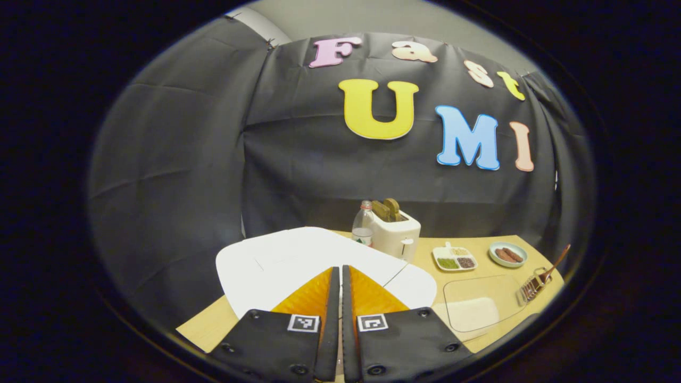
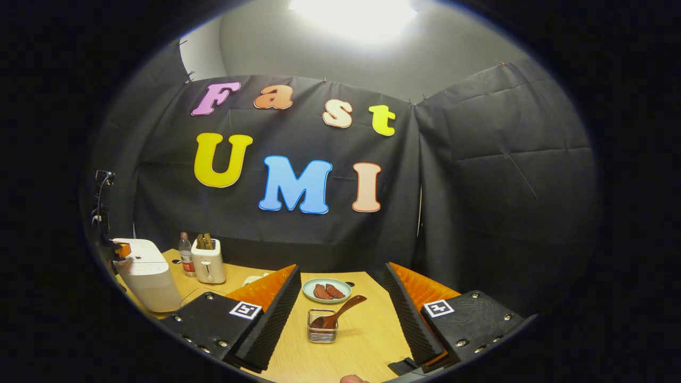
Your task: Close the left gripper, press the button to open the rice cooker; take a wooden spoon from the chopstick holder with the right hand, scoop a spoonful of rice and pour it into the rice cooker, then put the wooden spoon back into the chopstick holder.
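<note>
Left tool, bottom centre of left gripper view: fingers pressed together, empty, over the white rounded rice cooker, lid down. Right tool, lower centre of right gripper view: fingers spread wide, empty. Between them, farther off, brown wooden spoon leans in the wire chopstick holder on the pale wooden surface.

Toaster beside bottle; sausage plate (table's far side).
</note>
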Motion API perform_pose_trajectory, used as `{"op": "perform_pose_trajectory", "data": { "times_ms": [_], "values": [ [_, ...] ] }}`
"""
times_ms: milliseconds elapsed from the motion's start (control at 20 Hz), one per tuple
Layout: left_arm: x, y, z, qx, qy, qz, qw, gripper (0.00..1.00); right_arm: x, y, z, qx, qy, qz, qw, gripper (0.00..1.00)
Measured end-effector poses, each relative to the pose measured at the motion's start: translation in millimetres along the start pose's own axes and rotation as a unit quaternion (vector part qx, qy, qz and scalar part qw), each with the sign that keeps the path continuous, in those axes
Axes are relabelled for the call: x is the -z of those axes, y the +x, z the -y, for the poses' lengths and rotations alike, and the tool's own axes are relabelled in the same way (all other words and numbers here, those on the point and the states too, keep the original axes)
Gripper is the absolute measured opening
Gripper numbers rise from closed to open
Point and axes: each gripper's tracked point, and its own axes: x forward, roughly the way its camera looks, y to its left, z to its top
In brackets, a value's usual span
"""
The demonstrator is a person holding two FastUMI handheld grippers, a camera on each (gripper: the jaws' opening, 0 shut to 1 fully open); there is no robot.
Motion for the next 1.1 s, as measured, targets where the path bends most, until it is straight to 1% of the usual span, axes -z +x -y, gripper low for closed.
{"op": "perform_pose_trajectory", "data": {
  "times_ms": [50,150,200,300,400,500,600,750,900,950,1100],
  "values": [
    [6.6,3.0,2.1,0.001,-0.001,-0.01,1.0,0.12,-1.3,0.6,0.1,0.0,-0.005,0.003,1.0,0.95],
    [23.8,9.3,2.1,-0.001,-0.007,-0.035,0.999,0.12,-6.4,2.8,3.2,-0.001,-0.013,0.012,1.0,0.95],
    [17.9,11.5,-0.3,-0.003,-0.006,-0.02,1.0,0.13,-9.3,3.8,4.3,-0.001,-0.015,0.015,1.0,0.95],
    [13.5,7.5,-1.7,-0.008,-0.005,-0.015,1.0,0.12,-10.8,6.5,6.3,-0.002,-0.019,0.019,1.0,0.95],
    [16.0,4.7,-1.3,-0.011,-0.012,-0.023,1.0,0.12,-12.0,8.8,10.0,-0.005,-0.018,0.021,1.0,0.95],
    [-3.5,0.7,-3.6,-0.019,-0.01,0.001,1.0,0.12,-11.0,12.0,12.3,-0.007,-0.015,0.02,1.0,0.95],
    [-35.0,-4.2,-7.7,-0.033,0.005,0.036,0.999,0.12,-9.3,14.3,13.1,-0.012,-0.009,0.019,1.0,0.95],
    [-85.4,-27.2,-16.5,-0.06,0.018,0.094,0.994,0.12,-2.9,23.0,14.1,-0.025,-0.004,0.013,1.0,0.95],
    [-119.0,-58.1,-6.9,-0.061,0.013,0.134,0.989,0.13,-1.8,35.8,20.3,-0.032,0.006,0.011,0.999,0.95],
    [-128.3,-66.1,-3.9,-0.057,0.008,0.147,0.987,0.15,0.2,40.9,21.7,-0.035,0.011,0.009,0.999,0.95],
    [-150.9,-98.3,11.0,-0.055,0.003,0.185,0.981,0.79,7.9,58.3,25.1,-0.041,0.023,0.0,0.999,0.95]
  ]
}}
